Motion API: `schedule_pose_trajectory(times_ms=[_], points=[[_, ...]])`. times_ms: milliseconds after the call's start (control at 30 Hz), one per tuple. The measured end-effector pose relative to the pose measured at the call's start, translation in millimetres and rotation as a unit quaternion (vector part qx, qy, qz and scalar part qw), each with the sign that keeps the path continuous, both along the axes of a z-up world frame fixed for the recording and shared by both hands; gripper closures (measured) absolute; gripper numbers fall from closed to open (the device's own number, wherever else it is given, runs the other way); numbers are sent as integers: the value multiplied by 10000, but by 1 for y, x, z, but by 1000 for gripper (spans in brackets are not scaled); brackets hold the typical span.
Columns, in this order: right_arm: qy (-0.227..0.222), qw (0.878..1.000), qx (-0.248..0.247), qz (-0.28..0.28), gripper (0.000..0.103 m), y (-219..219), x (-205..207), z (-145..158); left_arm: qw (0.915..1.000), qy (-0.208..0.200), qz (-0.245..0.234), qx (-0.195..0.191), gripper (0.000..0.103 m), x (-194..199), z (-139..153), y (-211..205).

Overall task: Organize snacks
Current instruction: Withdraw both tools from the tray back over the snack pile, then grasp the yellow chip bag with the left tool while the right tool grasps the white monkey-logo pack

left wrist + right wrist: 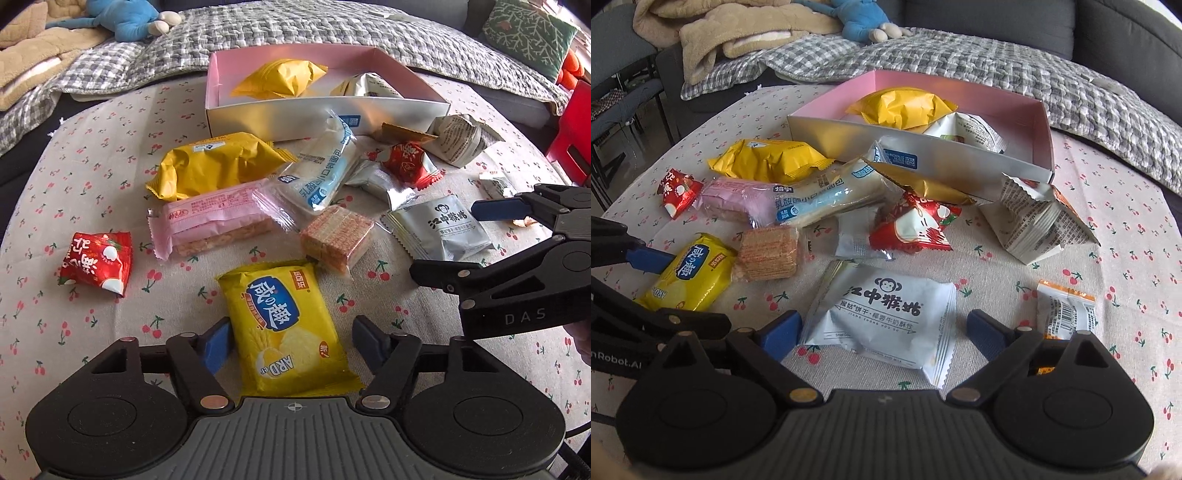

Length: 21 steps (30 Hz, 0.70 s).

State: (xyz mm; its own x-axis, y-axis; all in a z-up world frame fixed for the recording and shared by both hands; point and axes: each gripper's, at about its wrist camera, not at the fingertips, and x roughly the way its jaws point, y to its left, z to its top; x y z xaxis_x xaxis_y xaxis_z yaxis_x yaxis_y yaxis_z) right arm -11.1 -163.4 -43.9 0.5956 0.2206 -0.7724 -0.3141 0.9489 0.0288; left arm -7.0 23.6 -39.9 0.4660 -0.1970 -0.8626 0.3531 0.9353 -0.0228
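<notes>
A yellow cracker packet (pixel 288 328) lies flat on the cherry-print cloth between the fingers of my left gripper (pixel 293 341). The left pad is at the packet's edge and the right pad stands a little off it, so the jaws are open around it. My right gripper (pixel 884 334) straddles a silver-white monkey-logo biscuit packet (pixel 886 317), with a small gap at the right pad; it is open too. Behind both sits a white box with a pink inside (pixel 280 118), holding a yellow pouch (pixel 280 79) and a pale packet (pixel 365 86).
Loose snacks cover the cloth: a yellow bag (pixel 214 166), a pink bar (pixel 210 221), a blue-white bread pack (pixel 325 170), a wafer block (pixel 336 236), red sachets (pixel 96 262) and a newsprint pouch (pixel 1038 221). A small orange-edged packet (pixel 1065 310) lies by my right finger. A sofa with a quilt is behind.
</notes>
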Motion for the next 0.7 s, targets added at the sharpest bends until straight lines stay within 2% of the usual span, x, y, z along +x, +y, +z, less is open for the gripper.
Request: schedule_pose_trajectory(times_ms=[100,300,700], points=[[0,10000,33,-23,27,-2,1,3,10000,-38,56,-1,51,0,1,2],[54,9999,42,-80,37,-4,3,5,9999,15,56,-102,55,0,3,2],[398,9986,322,-118,43,-7,6,12,9992,31,-104,-391,56,-3,17,0]])
